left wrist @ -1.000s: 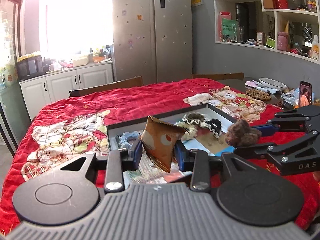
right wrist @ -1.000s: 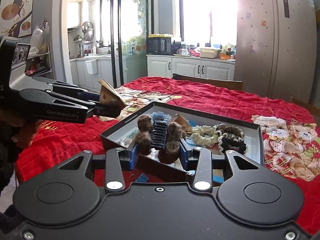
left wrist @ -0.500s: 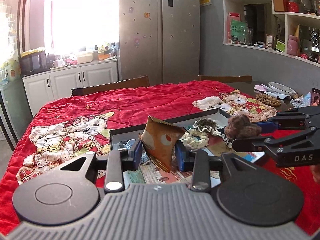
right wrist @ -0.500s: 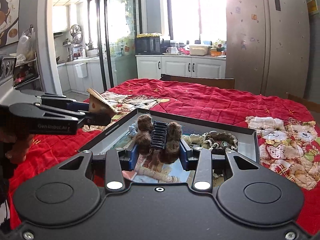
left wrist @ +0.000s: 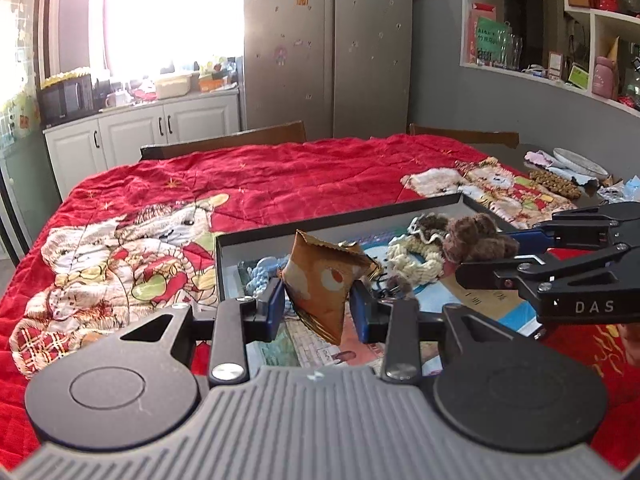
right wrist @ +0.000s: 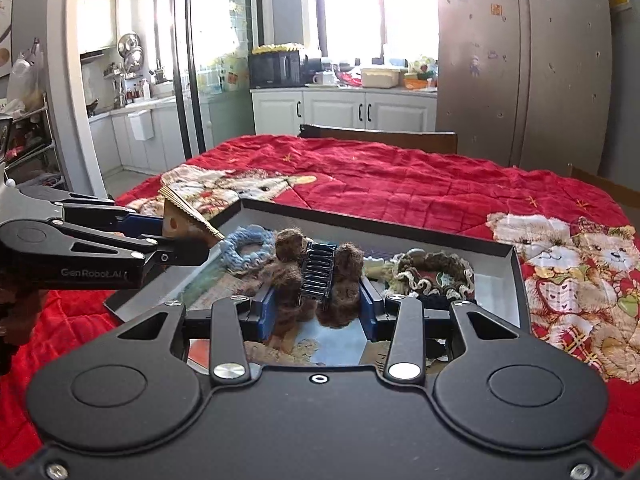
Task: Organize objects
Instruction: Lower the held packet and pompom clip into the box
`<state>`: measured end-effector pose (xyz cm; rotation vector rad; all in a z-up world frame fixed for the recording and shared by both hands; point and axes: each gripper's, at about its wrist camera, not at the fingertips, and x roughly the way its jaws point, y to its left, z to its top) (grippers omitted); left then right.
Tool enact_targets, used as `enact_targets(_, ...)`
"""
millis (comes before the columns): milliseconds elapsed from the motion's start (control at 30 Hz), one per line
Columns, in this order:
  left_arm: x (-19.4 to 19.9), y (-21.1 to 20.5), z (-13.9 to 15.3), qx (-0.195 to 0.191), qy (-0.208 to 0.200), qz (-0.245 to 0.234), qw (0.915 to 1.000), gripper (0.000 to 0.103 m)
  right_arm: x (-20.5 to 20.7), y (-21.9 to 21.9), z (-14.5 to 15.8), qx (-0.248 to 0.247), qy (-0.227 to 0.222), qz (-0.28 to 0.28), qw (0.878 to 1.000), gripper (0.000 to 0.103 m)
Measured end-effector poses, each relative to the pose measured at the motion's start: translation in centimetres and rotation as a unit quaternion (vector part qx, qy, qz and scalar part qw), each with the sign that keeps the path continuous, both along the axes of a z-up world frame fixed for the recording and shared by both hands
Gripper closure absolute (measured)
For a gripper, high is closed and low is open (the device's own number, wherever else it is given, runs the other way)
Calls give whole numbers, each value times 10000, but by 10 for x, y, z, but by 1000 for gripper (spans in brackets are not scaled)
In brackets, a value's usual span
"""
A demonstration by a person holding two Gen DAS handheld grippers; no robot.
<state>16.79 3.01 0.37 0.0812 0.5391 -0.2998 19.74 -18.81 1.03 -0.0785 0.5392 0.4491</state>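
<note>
Daylit kitchen, strong backlight

The window (left wrist: 172, 20) blows out to white glare in both views, washing the fridge (right wrist: 520, 60) beside it; foreground stays sharp, while fisheye curvature bends the shelves (left wrist: 560, 76) and edges.

Your right gripper (right wrist: 318, 312) hides the tray (right wrist: 516, 276) floor beneath its furry brown hair claw (right wrist: 320, 276); the left gripper (right wrist: 184, 240) is cut off at the frame's edge

The left gripper (left wrist: 318, 304) pinches a brown snack packet (left wrist: 322, 282) above the black tray (left wrist: 340, 222).
</note>
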Motion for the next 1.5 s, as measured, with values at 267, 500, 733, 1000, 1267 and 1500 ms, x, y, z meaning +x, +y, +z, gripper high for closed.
enact_targets(267, 12, -2, -12, 50, 161, 14, 9999, 64, 17, 0, -16, -68, 167, -108, 9998, 64)
enact_targets(500, 18, -4, -18, 78, 243, -7, 9997, 64, 25, 1, -23, -110, 252, -140, 9995, 64)
enact_targets(733, 20, -6, -20, 130, 260, -29, 9996, 64, 30, 0, -31, -144, 326, -165, 9992, 64)
enact_targets(1000, 22, -8, -25, 194, 289, -49, 9994, 64, 33, 1, -34, -159, 381, -184, 9990, 64)
enact_targets(1267, 23, -11, -30, 252, 341, -86, 9991, 63, 36, 4, -40, -210, 449, -166, 9986, 64)
enact_targets(1500, 26, -12, -35, 329, 408, -102, 9986, 63, 37, 7, -45, -306, 495, -156, 9982, 63)
